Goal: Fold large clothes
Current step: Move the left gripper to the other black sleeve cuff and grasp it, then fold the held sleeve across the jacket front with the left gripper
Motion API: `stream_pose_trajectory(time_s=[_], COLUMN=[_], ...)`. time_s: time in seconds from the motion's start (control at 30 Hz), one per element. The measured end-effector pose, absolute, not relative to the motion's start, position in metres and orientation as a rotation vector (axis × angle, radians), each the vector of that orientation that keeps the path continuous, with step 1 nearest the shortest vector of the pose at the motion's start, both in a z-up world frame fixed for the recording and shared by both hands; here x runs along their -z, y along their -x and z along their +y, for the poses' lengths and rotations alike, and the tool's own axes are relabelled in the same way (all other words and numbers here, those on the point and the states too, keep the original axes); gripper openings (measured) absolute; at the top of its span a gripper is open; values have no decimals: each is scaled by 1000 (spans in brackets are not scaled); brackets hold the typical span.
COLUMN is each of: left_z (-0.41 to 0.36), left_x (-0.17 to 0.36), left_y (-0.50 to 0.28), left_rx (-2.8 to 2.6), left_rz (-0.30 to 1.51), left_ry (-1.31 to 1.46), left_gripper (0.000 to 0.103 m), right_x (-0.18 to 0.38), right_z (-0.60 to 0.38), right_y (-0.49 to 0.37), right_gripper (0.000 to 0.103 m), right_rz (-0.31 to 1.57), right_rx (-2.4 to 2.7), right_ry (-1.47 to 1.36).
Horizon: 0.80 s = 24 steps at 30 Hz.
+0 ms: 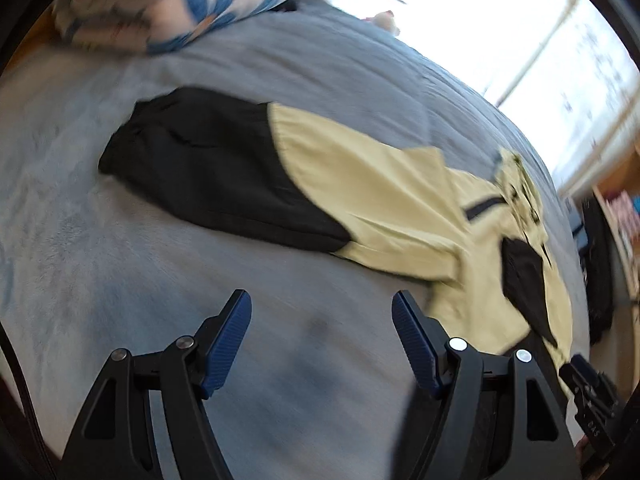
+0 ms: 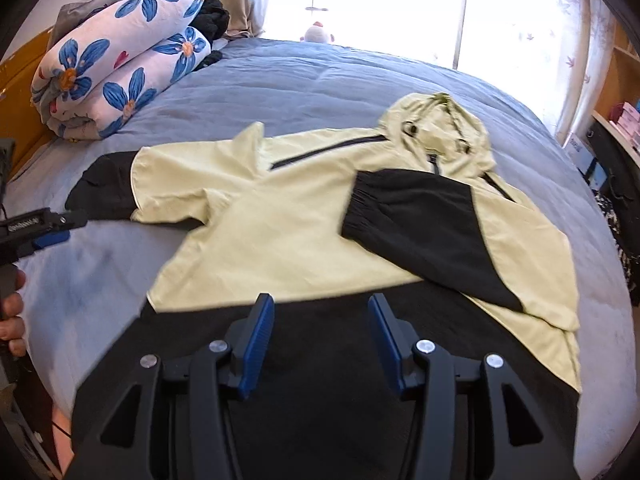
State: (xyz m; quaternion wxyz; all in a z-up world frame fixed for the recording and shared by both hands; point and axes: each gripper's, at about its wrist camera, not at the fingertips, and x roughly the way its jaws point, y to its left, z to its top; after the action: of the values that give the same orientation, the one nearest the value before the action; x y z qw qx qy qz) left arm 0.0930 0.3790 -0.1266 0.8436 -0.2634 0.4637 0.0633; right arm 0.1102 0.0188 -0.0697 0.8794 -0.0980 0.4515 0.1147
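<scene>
A pale yellow and black hooded jacket [image 2: 304,232] lies flat on the blue bed, hood [image 2: 444,128] toward the window. Its right sleeve [image 2: 412,220] is folded across the chest; its left sleeve [image 2: 108,192] stretches out sideways. In the left wrist view the outstretched sleeve [image 1: 224,168] lies just ahead of my left gripper [image 1: 322,308], which is open and empty above the bedcover. My right gripper [image 2: 320,312] is open and empty over the jacket's black hem [image 2: 320,340]. The left gripper [image 2: 48,232] also shows at the left edge of the right wrist view.
A rolled floral quilt [image 2: 120,56] lies at the far left of the bed [image 2: 280,80], also seen in the left wrist view [image 1: 176,0]. A bright window is behind. Shelves [image 2: 624,120] stand to the right. Dark clothes [image 2: 214,16] sit beside the quilt.
</scene>
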Motion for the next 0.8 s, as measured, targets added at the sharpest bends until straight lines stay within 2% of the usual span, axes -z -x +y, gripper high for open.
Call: stream_pose_trajectory(time_s=[0.2,0.3,0.53,0.57,0.6,0.67,0.8], left_z=[451,480,493,492,491,492,477], left_x=[169,186,195,194,192,190,159], left_y=[-117,-127,-155,-158,-159,-165,-160], left_rx=[-181,-187,-228,-241,-266,-309,-321], left_rz=[966,944,909,901,890,908,830], left_ry=[725,812,784,775,756,725,670], left_gripper=[71,71,71,67,42,10,5], right_x=[87,101,129,132,135,139,140], right_z=[51,59,58,58,57,54,46], right_y=[-136,-146,-159,-160,-160,-159,-156], right_gripper=[50,54,56,56,56,56,56], right_rz=[966,999,1096,1104,1112,1125,1130], right_rx=[-243,-245,-263,-263,-264,-273,-283], right_ry=[194,187,106,103,101,93,79])
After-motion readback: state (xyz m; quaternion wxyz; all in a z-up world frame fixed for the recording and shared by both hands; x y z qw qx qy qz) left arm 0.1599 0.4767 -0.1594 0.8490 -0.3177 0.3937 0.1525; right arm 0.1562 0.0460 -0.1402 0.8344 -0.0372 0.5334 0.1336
